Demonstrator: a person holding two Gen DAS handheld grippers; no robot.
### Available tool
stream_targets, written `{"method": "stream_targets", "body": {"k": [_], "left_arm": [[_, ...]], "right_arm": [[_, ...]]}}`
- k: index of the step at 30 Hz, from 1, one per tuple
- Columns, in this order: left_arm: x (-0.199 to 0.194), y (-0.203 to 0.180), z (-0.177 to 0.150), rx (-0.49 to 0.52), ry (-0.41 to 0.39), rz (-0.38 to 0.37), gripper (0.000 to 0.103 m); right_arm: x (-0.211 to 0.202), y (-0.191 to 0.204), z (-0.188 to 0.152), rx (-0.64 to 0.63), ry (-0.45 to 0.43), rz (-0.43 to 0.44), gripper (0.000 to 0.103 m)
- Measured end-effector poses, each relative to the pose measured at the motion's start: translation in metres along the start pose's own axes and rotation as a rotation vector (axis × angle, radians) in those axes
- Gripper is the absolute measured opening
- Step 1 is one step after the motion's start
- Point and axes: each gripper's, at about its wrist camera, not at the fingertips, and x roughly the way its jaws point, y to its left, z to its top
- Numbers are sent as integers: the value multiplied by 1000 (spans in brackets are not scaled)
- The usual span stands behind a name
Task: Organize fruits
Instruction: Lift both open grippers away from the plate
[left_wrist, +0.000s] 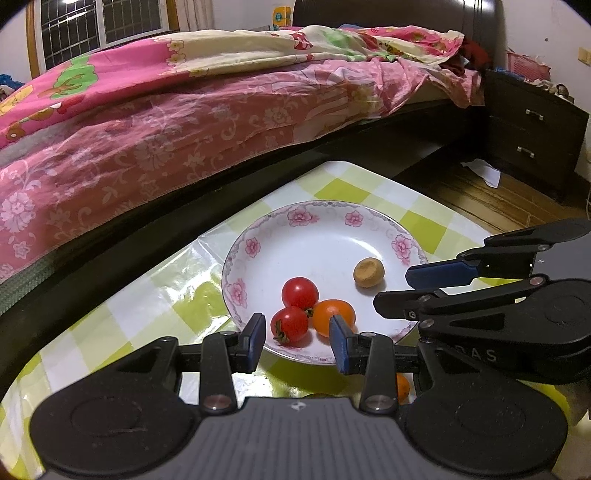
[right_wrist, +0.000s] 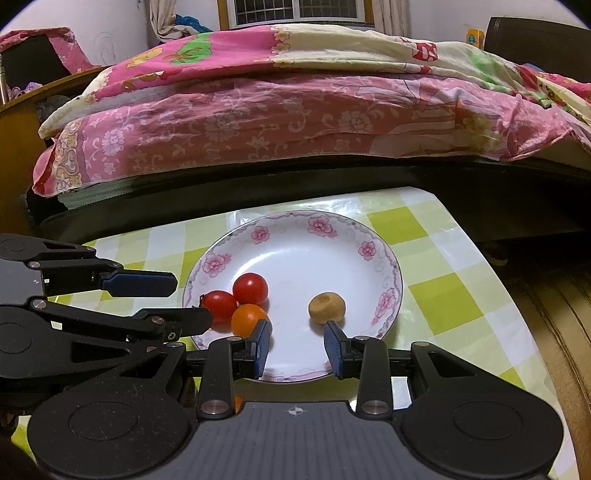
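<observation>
A white plate with pink flowers (left_wrist: 258, 236) (right_wrist: 384, 266) sits on the green checked table. It holds two red cherry tomatoes (left_wrist: 300, 292) (left_wrist: 290, 325) (right_wrist: 250, 288) (right_wrist: 220, 305), an orange tomato (left_wrist: 332, 314) (right_wrist: 246, 319) and a small tan fruit (left_wrist: 368, 272) (right_wrist: 327, 307). My left gripper (left_wrist: 300, 341) is open and empty over the plate's near rim, around the lower red tomato. My right gripper (right_wrist: 297, 345) is open and empty over the plate's near edge; it also shows in the left wrist view (left_wrist: 399, 291). The left gripper shows at the left of the right wrist view (right_wrist: 188, 299).
A bed with a pink floral quilt (left_wrist: 184, 122) (right_wrist: 295, 110) runs close behind the table. A dark nightstand (left_wrist: 532, 133) stands at the right on the wooden floor. Another orange fruit (left_wrist: 402, 387) lies on the table under my left gripper.
</observation>
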Motion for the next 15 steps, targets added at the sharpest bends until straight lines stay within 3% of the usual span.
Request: {"method": "stream_targets", "body": {"k": [15], "left_arm": [[-8,0,-3,5,-5,-8,45]], "right_arm": [[-6,5,-1,-6,-4,12,31]]}}
